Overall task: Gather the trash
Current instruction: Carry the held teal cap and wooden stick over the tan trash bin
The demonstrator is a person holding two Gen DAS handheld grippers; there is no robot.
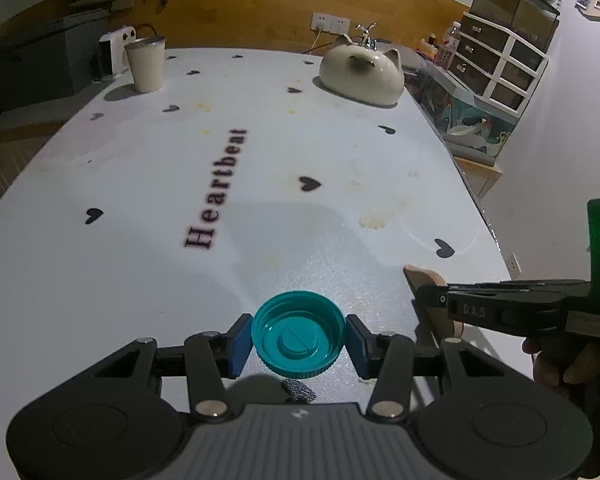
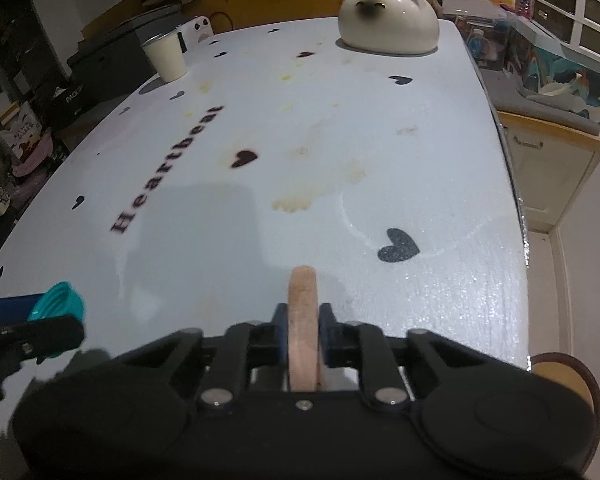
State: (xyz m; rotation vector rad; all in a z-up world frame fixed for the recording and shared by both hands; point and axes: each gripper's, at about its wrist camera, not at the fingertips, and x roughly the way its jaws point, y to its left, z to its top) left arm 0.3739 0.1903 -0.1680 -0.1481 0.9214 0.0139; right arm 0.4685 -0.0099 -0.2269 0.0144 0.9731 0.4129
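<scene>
- Left gripper (image 1: 299,338) clamped on a teal bottle cap (image 1: 299,334), blue pads pressing its ribbed rim at 9 and 3 o'clock, open side of the cap facing the camera.
- Cap held clear of the table (image 1: 140,184); its shadow lying below it at 6 o'clock.
- Seen from the right wrist view, same cap at 8 o'clock, low at the left edge.
- Right gripper (image 2: 303,332) closed tight on a tan wooden ring (image 2: 303,312) held edge-on, sticking out past the pads toward 12 o'clock.
- In the left wrist view, ring and right gripper at 3 o'clock of the cap, near it, not touching.
- Person's hand (image 1: 560,364) wrapped around the right gripper's handle at 4 o'clock.
- White tabletop printed with black hearts and the word "Heartbeat", marked with yellowish stains.
- Cream cup (image 1: 146,65) at 11 o'clock, far end of the table.
- Cat-shaped ceramic dome (image 1: 362,74) at 1 o'clock, also at the far end, well apart from the cup.
- White drawer unit (image 1: 500,64) beyond the table edge at 2 o'clock.
</scene>
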